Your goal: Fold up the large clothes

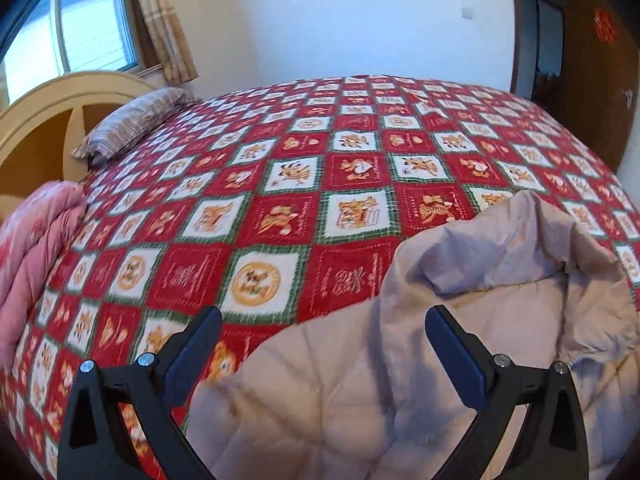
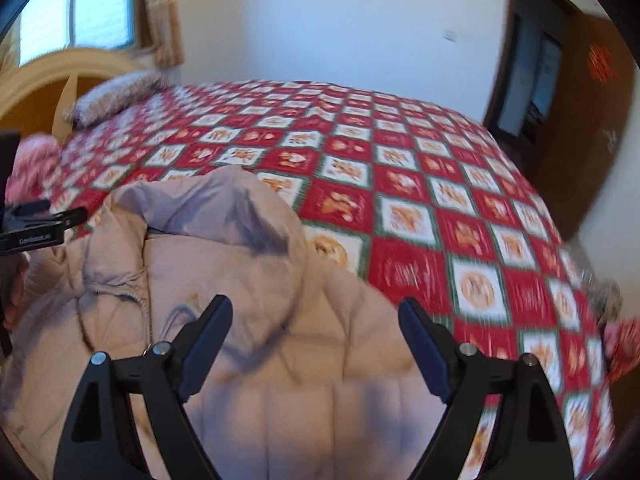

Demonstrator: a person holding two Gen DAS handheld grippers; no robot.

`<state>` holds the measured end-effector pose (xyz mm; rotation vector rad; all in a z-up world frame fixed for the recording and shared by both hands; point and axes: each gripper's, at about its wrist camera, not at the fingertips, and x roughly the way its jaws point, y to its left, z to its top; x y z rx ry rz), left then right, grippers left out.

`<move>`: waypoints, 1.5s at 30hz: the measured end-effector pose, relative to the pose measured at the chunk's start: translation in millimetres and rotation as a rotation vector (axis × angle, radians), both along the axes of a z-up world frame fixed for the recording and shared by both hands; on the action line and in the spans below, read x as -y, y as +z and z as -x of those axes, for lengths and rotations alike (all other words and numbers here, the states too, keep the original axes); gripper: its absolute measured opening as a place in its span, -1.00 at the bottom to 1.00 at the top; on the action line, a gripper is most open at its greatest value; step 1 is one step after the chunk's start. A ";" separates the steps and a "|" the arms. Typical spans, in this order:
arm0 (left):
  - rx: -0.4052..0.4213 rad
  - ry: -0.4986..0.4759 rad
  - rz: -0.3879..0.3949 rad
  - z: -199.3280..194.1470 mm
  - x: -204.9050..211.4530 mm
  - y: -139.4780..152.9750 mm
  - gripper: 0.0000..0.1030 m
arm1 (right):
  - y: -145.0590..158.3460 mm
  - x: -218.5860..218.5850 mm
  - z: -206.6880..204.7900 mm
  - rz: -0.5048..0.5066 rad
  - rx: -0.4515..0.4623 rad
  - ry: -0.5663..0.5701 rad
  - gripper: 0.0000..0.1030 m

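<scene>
The beige quilted hooded jacket (image 1: pixel 460 320) lies on the near part of the bed, spread on the red, white and green checked bedspread (image 1: pixel 280 184) printed with cartoon bears. In the left wrist view, going from the left, a pink folded quilt (image 1: pixel 36 256) sits at the bed's left edge, with a cream arched headboard (image 1: pixel 60 96) and a striped pillow (image 1: pixel 136 120) behind it, and a window (image 1: pixel 84 28) with a checked curtain (image 1: pixel 164 28) above. The left gripper (image 1: pixel 324 322) has its jaws spread wide with nothing between them; its left finger is over the bedspread and its right finger over the jacket's padded body. The jacket's hood (image 1: pixel 500 240) rises just beyond it, mouth toward the camera. A dark wooden door (image 1: pixel 592 80) stands at the far right.

In the right wrist view, part of the other tool shows at the far left edge, beside the jacket. The jacket (image 2: pixel 300 380) fills the lower left and middle, its hood (image 2: pixel 224 216) puffed up toward the headboard and a zip line running down near the left finger. The right gripper (image 2: pixel 316 316) is also released, jaws wide apart, both fingers over the quilted fabric without pinching it. To the right the bedspread (image 2: pixel 460 216) runs to the bed's edge.
</scene>
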<state>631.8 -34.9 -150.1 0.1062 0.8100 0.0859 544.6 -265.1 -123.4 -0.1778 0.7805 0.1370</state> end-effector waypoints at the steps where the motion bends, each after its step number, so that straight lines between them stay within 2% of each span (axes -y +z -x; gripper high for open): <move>1: 0.001 -0.011 -0.011 -5.3 4.0 -1.5 0.98 | -0.8 -3.3 -3.7 0.012 -0.001 0.009 0.70; 6: -0.014 -0.054 -0.025 -28.0 16.1 -14.7 0.98 | -13.4 -17.6 -44.3 0.055 -0.039 0.031 0.70; 12: -0.016 -0.081 -0.037 -42.4 22.8 -32.8 0.94 | -29.7 -22.0 -70.1 0.091 -0.081 0.043 0.66; 13: -0.005 -0.087 -0.038 -43.1 23.7 -32.9 0.70 | -31.0 -22.4 -72.1 0.092 -0.083 0.048 0.61; 14: -0.005 -0.105 -0.033 -44.0 25.5 -33.2 0.52 | -33.3 -22.9 -74.5 0.090 -0.087 0.057 0.43; 16: -0.033 -0.151 -0.022 -46.1 29.7 -35.6 -0.30 | -38.3 -24.3 -79.3 0.092 -0.111 0.072 0.13; 17: -0.040 -0.170 -0.014 -45.9 31.4 -35.6 -0.52 | -43.0 -24.4 -80.0 0.101 -0.134 0.081 -0.24; 18: -0.044 -0.191 0.002 -43.9 31.6 -33.7 -0.76 | -44.9 -24.0 -79.7 0.100 -0.148 0.090 -0.71; 21: -0.013 -0.202 0.012 -34.2 28.9 -22.8 -0.92 | -38.4 -19.5 -68.2 0.103 -0.128 0.100 -0.83; 26: 0.067 -0.240 0.031 4.0 16.5 2.2 -0.94 | -15.3 -11.5 -33.2 0.101 -0.055 0.127 -0.87; 29: 0.094 -0.260 0.032 27.1 11.6 5.5 -0.96 | -10.5 -10.0 -16.5 0.121 -0.030 0.143 -0.89; 33: 0.076 -0.283 -0.024 46.3 17.4 -16.0 -0.98 | -21.6 -8.2 -6.4 0.161 -0.036 0.142 -0.90; 38: 0.025 -0.289 -0.037 54.5 17.6 -46.9 -0.98 | -44.0 -3.5 -9.6 0.189 -0.060 0.098 -0.91; 45: 0.008 -0.299 -0.054 56.3 21.1 -59.3 -0.98 | -67.5 -4.3 -15.6 0.218 -0.100 0.041 -0.91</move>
